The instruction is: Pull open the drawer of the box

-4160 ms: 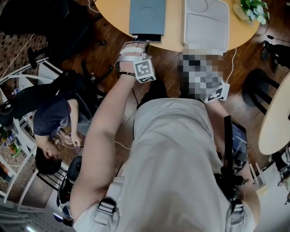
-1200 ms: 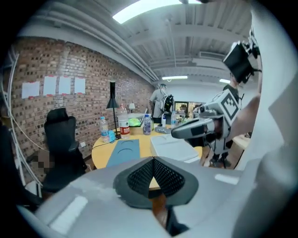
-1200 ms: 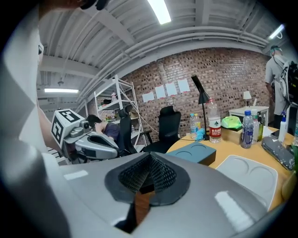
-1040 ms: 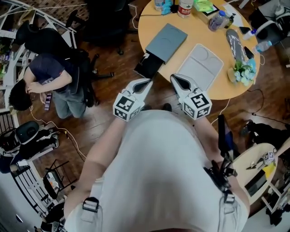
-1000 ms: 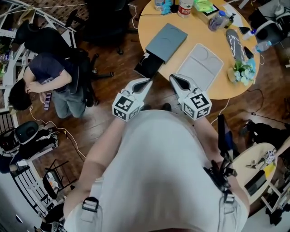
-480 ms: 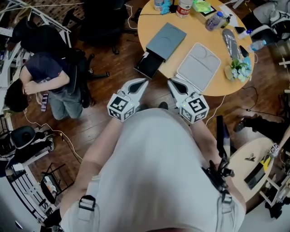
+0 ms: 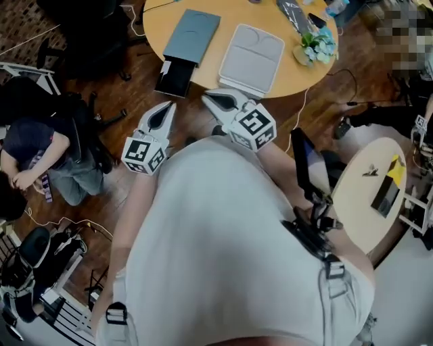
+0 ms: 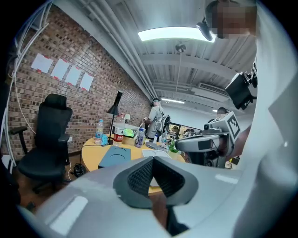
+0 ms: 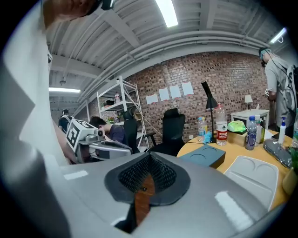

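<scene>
The blue-grey box lies on the round wooden table. Its black drawer sticks out past the table's edge toward me. Both grippers hang over the floor, short of the table. My left gripper is shut and holds nothing. My right gripper is likewise shut and empty, just before the grey tray. In the left gripper view the box lies beyond the shut jaw tips. The right gripper view shows the box right of the gripper.
A person crouches on the floor at the left beside a black office chair. A small plant and bottles stand on the round table. A second small round table is at the right.
The left gripper, which was up at the drawer 4.2 s ago, has drawn back from the table. The head view has swung, so the table now sits higher and further left.
</scene>
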Tool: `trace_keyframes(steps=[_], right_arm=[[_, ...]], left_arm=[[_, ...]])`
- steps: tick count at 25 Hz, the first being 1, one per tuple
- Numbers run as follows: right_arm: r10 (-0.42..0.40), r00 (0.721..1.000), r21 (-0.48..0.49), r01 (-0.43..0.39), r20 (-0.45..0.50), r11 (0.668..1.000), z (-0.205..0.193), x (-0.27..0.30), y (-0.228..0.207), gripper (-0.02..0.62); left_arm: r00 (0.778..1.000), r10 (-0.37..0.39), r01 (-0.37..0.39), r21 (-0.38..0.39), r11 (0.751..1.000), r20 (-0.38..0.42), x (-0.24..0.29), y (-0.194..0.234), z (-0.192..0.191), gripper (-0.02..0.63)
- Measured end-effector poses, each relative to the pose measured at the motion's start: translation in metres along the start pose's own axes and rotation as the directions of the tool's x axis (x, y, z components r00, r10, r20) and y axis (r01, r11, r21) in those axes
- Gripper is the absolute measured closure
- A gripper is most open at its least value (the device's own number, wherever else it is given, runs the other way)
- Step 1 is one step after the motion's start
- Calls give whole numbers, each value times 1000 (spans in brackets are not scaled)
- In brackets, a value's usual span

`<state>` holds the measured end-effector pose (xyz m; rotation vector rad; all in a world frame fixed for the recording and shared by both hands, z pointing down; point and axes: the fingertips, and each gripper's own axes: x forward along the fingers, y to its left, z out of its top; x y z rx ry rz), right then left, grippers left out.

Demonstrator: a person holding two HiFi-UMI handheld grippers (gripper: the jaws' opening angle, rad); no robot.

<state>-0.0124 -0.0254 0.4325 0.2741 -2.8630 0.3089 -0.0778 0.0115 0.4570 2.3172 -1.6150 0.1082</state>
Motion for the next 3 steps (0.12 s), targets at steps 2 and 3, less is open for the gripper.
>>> trace_keyframes(steps=[2,3], right_arm=[[9,1000,-5,-9,-1,1000,-1,0,-1,588],[14,1000,-7,-14,0,1000,-2,-1,-2,588]], left_arm=[[1000,10,-10,0,1000,-1,2,-1,-4,600],[1000,15,-15,0,1000,-2,3,-1,-6,600]])
